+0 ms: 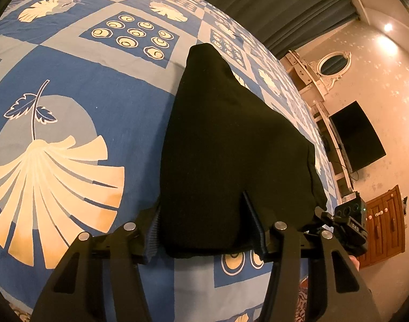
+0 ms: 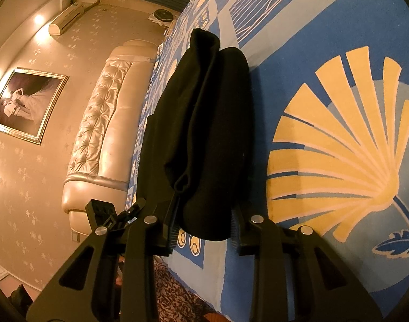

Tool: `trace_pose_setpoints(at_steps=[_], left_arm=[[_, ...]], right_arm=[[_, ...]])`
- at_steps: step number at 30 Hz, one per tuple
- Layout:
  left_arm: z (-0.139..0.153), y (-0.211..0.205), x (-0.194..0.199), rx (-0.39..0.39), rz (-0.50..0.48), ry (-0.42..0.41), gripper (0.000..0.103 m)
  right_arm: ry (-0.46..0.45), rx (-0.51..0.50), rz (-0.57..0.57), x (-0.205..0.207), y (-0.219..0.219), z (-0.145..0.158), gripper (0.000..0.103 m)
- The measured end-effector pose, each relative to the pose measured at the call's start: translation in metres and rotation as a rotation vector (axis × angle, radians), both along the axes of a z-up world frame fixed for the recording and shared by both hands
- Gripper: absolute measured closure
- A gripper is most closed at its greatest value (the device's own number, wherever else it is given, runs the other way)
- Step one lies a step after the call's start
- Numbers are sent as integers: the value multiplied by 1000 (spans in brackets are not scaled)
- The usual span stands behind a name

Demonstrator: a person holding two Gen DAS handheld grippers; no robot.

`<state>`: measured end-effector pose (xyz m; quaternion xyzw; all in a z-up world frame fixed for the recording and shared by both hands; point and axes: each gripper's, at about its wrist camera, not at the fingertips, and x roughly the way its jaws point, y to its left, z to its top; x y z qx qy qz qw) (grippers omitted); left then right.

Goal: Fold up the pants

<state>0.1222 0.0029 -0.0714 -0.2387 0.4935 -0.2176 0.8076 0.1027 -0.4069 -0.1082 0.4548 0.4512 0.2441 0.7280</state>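
Left wrist view is showing the left gripper gripping the black pants; the right gripper is clasping them too. Both are holding one end over the bedspread, seemingly mid-fold; next calls for carrying that end across evenly.

Warm, dim lamplight from wall spots (glaring), strong fisheye bending at edges.
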Motion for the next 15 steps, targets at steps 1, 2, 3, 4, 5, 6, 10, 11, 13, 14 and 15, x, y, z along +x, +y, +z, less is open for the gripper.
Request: trace_pose_setpoints(at_steps=[1, 2, 3, 4, 5, 6, 10, 11, 13, 14, 15], left_arm=[[0, 0, 0, -1, 0, 0, 49], [0, 0, -1, -2, 0, 1, 49], [0, 0, -2, -2, 0, 2, 50], [1, 0, -2, -2, 0, 1, 50], [1, -1, -3, -2, -1, 1, 50], [1, 0, -3, -2, -1, 1, 50], [1, 0, -4, -3, -4, 4, 50], [1, 0, -4, -3, -4, 4, 50], [0, 0, -3, -3, -5, 5, 50], [0, 0, -3, -3, -5, 4, 50], [0, 0, -3, -4, -5, 4, 50]], right_arm=[[-1, 0, 1, 0, 0, 0, 74], [-1, 0, 1, 0, 0, 0, 74], [-1, 1, 0, 0, 0, 0, 74], [0, 0, 0, 0, 0, 0, 74], [-1, 1, 1, 0, 0, 0, 74], [-1, 1, 1, 0, 0, 0, 74], [0, 0, 0, 0, 0, 0, 74], [-1, 0, 1, 0, 0, 0, 74], [0, 1, 1, 0, 0, 0, 74], [0, 0, 1, 0, 0, 0, 74], [0, -1, 0, 0, 0, 0, 74]])
